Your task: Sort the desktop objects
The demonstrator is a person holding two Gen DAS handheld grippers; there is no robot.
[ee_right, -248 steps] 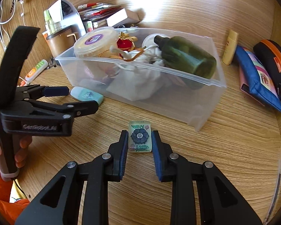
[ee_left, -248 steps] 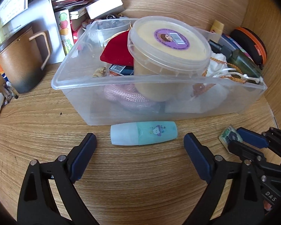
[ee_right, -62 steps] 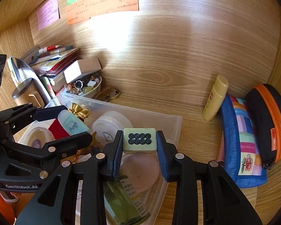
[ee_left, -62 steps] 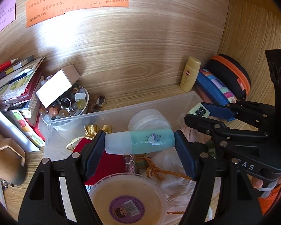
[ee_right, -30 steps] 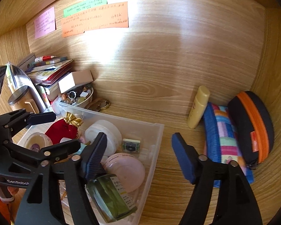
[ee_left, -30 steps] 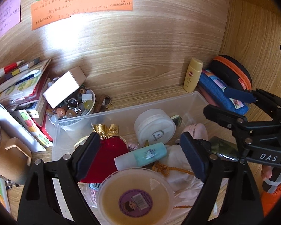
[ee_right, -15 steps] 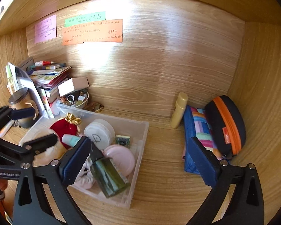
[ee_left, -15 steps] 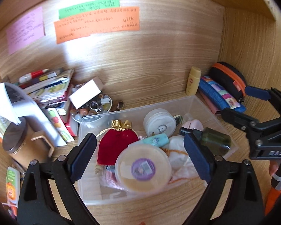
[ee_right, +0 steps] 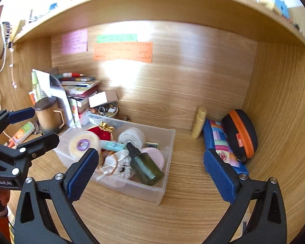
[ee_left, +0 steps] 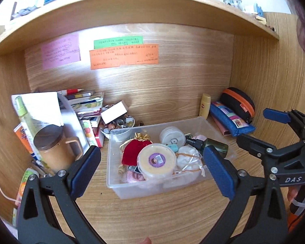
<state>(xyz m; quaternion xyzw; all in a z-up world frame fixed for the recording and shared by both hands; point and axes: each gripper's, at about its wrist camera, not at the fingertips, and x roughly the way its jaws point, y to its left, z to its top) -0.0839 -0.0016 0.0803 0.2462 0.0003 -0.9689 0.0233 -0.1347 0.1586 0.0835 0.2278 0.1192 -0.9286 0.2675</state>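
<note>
Desk (ee_left: 172,219) of pale wood fills the alcove, and on it the clear plastic bin (ee_left: 132,189) sits near the middle, crowded with a cream tub (ee_left: 156,160), a red pouch (ee_left: 135,151), a white drawstring bag (ee_left: 188,158), a dark green spray bottle (ee_right: 146,166), a white round jar (ee_right: 132,136) and a pink compact (ee_right: 156,154). Both sorted pieces already lie inside: the mint tube (ee_right: 113,145) wedged between the tub and the jar, and the small patterned tile (ee_right: 152,145) against the far wall of the bin. Left gripper (ee_left: 152,170) and right gripper (ee_right: 150,174) hover over the near desk, their jaws having just been opening; all 4 blue pads stand as wide apart as they go with nothing between them. Still outside the bin are the blue striped pencil case (ee_right: 219,144), the black case with an orange zip (ee_right: 240,134) and the yellow bottle (ee_right: 198,123). Risk, as I judge it: the bin is heaped, so another item dropped on top could slide off the tub lid or tip the leaning spray bottle over the rim, and the upright yellow bottle could topple if a pad clips it
</note>
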